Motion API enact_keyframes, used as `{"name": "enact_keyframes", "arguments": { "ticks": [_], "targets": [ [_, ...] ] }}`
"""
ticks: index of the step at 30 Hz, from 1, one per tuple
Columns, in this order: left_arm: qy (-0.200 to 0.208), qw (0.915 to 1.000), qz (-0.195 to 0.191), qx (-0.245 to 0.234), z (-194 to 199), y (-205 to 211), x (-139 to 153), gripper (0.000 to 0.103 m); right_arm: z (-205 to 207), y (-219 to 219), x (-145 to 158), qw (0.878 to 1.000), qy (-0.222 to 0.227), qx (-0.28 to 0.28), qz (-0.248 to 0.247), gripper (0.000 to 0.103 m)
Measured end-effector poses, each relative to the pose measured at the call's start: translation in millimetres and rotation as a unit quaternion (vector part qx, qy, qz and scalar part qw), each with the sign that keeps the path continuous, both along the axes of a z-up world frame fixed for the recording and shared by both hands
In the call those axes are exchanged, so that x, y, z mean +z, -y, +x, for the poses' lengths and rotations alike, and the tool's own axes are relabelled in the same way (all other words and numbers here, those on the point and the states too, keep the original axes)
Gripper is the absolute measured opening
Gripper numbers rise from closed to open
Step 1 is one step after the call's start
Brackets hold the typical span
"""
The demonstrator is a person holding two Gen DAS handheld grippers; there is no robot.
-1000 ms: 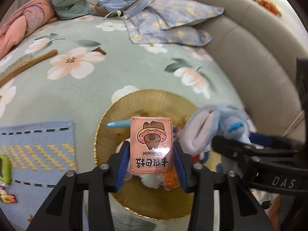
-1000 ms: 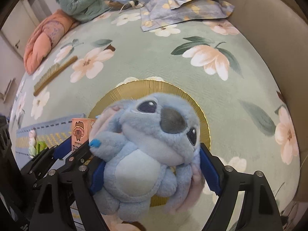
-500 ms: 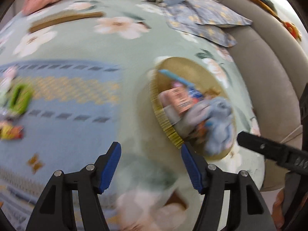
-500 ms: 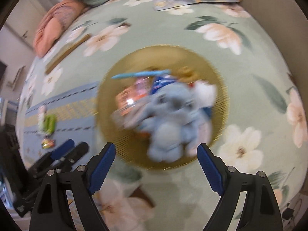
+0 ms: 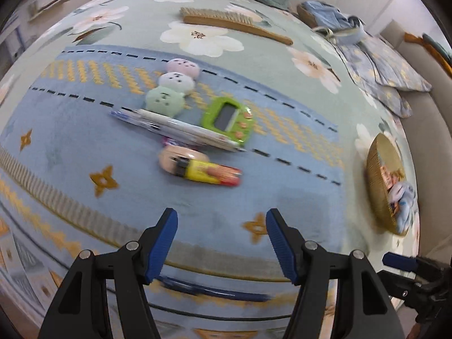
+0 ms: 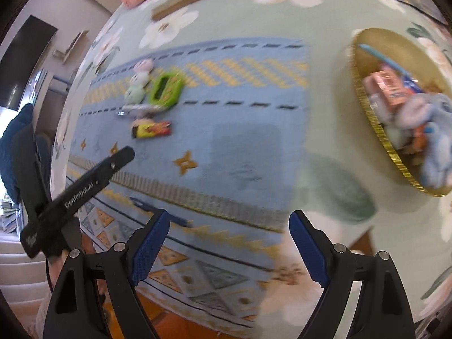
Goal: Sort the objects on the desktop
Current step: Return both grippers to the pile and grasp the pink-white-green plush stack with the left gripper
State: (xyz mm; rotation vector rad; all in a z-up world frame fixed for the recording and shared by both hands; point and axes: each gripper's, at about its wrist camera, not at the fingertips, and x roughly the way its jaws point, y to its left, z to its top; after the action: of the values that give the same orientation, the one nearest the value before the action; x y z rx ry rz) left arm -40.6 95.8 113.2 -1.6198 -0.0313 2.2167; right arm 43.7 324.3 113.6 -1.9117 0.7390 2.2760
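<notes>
Midway through the sort, both of the person's hand-held tools hang empty above a blue patterned mat [image 5: 84, 152] spread over a pale green floral cover. Part of the job looks done: the shallow round gold tray [image 6: 364, 104] off to the right already carries a pink printed card box [image 6: 387, 84], a light blue plush toy [image 6: 432, 130], a turquoise pen [image 6: 375, 52] and a few smaller items too blurred to name. What is left lies in a loose cluster on the mat, well apart from the tray: a three-ball pastel plush skewer in pink, white and green [image 5: 172, 84], a lime-green handheld game with a grey screen [image 5: 228, 118], clear-barrelled pens [image 5: 175, 125] lying side by side, a yellow and red snack packet [image 5: 209, 172] and a round peach-coloured piece [image 5: 172, 158] partly under it. The left gripper [image 5: 221, 243] has its blue-padded fingers [image 5: 163, 243] parted to a medium gap with nothing between them, pointing down at bare mat just short of the cluster. The right gripper [image 6: 228, 245] stands wider, also holding nothing, over the mat's near edge. By the look of it, roughly half the items are yet to be carried across to the tray. A wooden brush [image 5: 234, 24] lies beyond the mat.
</notes>
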Motion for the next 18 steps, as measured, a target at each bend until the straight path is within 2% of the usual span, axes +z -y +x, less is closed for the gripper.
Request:
{"name": "enact_keyframes", "arguments": {
  "ticks": [4,7,10,15,18],
  "targets": [
    [0.002,0.9999,0.000,-0.016,-35,29,-14,0.061,-21,27,-15,1.000,0.019,-0.008,-0.006,0.086],
    [-0.001,0.9995,0.032,0.003,-68,50,-12,0.061,-32,39,-25,0.999,0.031,-0.021,-0.008,0.086],
    [-0.022,0.9979,0.060,0.010,-106,56,-5,0.061,-45,52,-34,0.998,0.043,-0.035,-0.014,0.086],
    [-0.029,0.9981,0.007,-0.054,-156,28,-23,0.061,-69,67,-41,0.997,0.047,-0.056,-0.016,0.086],
    [-0.015,0.9968,-0.025,-0.075,-171,11,-44,0.061,-85,71,-37,0.997,0.038,-0.065,-0.001,0.086]
  ]
}}
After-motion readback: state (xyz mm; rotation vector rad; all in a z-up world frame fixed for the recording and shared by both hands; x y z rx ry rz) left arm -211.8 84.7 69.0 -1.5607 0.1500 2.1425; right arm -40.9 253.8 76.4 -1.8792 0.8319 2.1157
